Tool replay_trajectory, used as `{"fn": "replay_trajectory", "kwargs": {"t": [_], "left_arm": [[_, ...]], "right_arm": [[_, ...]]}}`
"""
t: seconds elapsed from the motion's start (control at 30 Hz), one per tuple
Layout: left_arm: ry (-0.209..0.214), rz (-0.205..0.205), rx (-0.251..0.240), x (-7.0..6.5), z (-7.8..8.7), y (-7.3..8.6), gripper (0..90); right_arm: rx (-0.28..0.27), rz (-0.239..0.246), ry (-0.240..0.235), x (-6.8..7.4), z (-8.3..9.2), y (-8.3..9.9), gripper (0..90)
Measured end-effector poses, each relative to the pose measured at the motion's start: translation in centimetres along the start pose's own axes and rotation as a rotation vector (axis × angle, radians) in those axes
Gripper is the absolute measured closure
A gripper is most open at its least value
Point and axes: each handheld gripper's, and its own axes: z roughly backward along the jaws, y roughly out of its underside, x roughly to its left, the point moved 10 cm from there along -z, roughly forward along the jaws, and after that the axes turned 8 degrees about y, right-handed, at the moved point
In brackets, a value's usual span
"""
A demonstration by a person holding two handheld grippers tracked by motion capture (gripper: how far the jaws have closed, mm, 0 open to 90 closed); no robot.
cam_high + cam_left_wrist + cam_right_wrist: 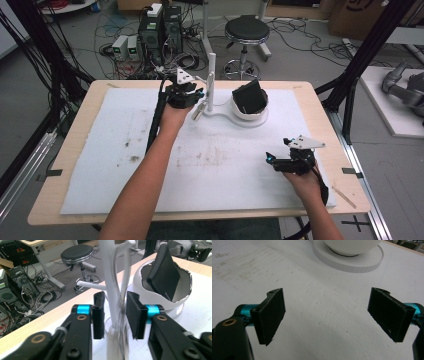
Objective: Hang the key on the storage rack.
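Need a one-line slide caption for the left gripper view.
Left gripper, jaws slightly apart, straddles a clear spoon-like piece hanging at a white stand; white bowl holding a black wallet-like item beside it.

White foam mat (pixel 125 150) covers wooden table (pixel 80 125). Beyond table: black round stool (pixel 246 31), computer towers (pixel 161 27), tangled cables (pixel 300 30) on floor.

Surface: wooden table (pixel 75 150) | Cover: stained white mat (pixel 130 150) — across most of the top | On mat: white stand (pixel 220 112) — far centre
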Motion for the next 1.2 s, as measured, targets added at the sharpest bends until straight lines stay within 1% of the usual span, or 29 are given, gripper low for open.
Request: {"fn": "replay_trajectory", "kwargs": {"t": [0.03, 0.1, 0.13, 0.2, 0.27, 0.3, 0.37, 0.43, 0.53, 0.63, 0.77, 0.8, 0.87, 0.93, 0.97, 1.0, 1.03, 1.07, 1.1, 1.13, 1.17, 1.2], "left_arm": [[0.0, 0.003, -0.003, 0.0, 0.1, 0.0, 63.0], [0.003, 0.008, -0.011, 0.1, 0.4, 0.1, 61.4], [0.002, 0.012, -0.015, 0.1, 0.6, 0.1, 59.3], [0.014, 0.023, -0.025, 0.1, 1.1, 0.4, 55.2], [0.028, 0.024, -0.028, -0.1, 1.6, 0.9, 52.4], [0.036, 0.025, -0.038, -0.2, 1.8, 1.1, 51.9], [0.048, 0.028, -0.036, -0.3, 2.2, 1.8, 49.2], [0.065, 0.04, -0.04, -0.5, 2.6, 2.3, 46.4], [0.091, 0.045, -0.051, -0.6, 3.4, 2.8, 44.3], [0.134, 0.038, -0.048, -1.1, 4.2, 3.5, 41.6], [0.175, 0.033, -0.039, -1.6, 5.0, 4.4, 40.0], [0.184, 0.032, -0.037, -1.7, 5.2, 4.7, 38.1], [0.209, 0.031, -0.037, -2.2, 5.7, 5.2, 36.9], [0.236, 0.036, -0.05, -2.7, 6.1, 5.8, 36.7], [0.249, 0.038, -0.046, -3.0, 6.3, 6.3, 36.7], [0.254, 0.035, -0.044, -3.1, 6.4, 6.7, 36.7], [0.261, 0.036, -0.042, -3.4, 6.8, 7.5, 35.1], [0.261, 0.036, -0.042, -3.4, 6.8, 7.5, 34.0], [0.262, 0.035, -0.045, -3.5, 6.9, 7.8, 34.0], [0.274, 0.034, -0.045, -3.7, 7.3, 8.5, 32.4], [0.274, 0.034, -0.045, -3.7, 7.3, 8.5, 31.4], [0.278, 0.035, -0.042, -3.8, 7.4, 8.9, 31.4]], "right_arm": [[0.001, 0.001, -0.001, 0.0, 0.1, 0.0, 14.7], [0.002, 0.004, -0.002, 0.1, 0.1, 0.0, 14.7], [-0.003, 0.005, 0.0, 0.1, 0.1, -0.1, 14.7], [-0.004, 0.003, 0.0, 0.1, 0.1, -0.1, 14.7], [-0.004, 0.004, 0.001, 0.1, 0.1, -0.2, 14.7], [-0.001, 0.004, 0.0, 0.1, 0.1, -0.1, 14.7], [-0.001, 0.005, -0.001, 0.2, 0.0, -0.2, 14.7], [-0.003, 0.01, -0.001, 0.2, 0.0, -0.2, 14.7], [-0.002, 0.006, 0.001, 0.3, 0.0, -0.2, 14.7], [0.0, 0.003, 0.0, 0.2, -0.1, -0.2, 14.7], [0.004, -0.001, -0.002, 0.1, -0.2, -0.2, 14.7], [0.004, 0.002, -0.001, 0.1, -0.3, -0.1, 14.7], [0.005, 0.003, -0.002, 0.1, -0.3, -0.1, 14.7], [0.0, 0.004, -0.002, 0.1, -0.3, -0.2, 14.7], [0.0, 0.004, -0.002, 0.1, -0.3, -0.2, 14.7], [-0.002, 0.001, -0.002, 0.1, -0.3, -0.2, 14.7], [-0.002, -0.001, -0.001, 0.1, -0.3, -0.2, 14.7], [-0.002, -0.001, -0.001, 0.1, -0.3, -0.2, 14.7], [-0.001, -0.002, 0.0, 0.1, -0.3, -0.2, 14.7], [-0.002, -0.002, -0.001, 0.1, -0.2, -0.2, 14.7], [-0.002, -0.002, -0.001, 0.1, -0.2, -0.2, 14.7], [-0.004, 0.001, 0.0, 0.1, -0.2, -0.2, 14.7]]}}
